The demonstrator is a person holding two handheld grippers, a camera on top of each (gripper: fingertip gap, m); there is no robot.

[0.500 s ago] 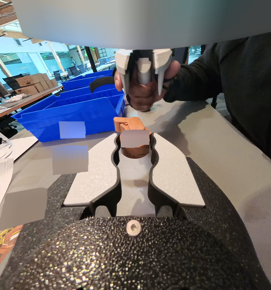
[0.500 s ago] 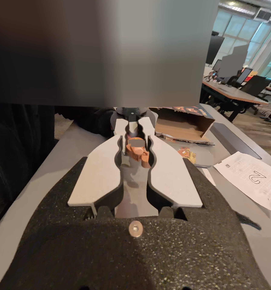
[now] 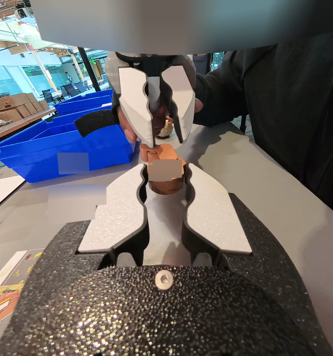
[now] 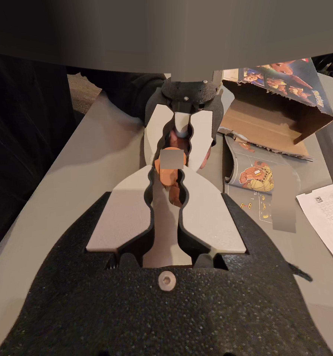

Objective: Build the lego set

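Orange brick model (image 3: 162,185) front hidden by blur; right tool (image 4: 166,173) contact unclear.

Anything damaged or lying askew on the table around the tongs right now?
Yes: the cardboard box behind the right tongs lies on its side, open, with ragged, torn edges. The instruction booklet in front of it curls up instead of lying flat. The orange brick model between the left tongs looks intact.

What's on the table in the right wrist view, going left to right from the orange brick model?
Orange brick model between the gripper fingers → open instruction booklet with a printed brick figure → torn brown cardboard box, farther back → white printed paper sheet at the right edge.
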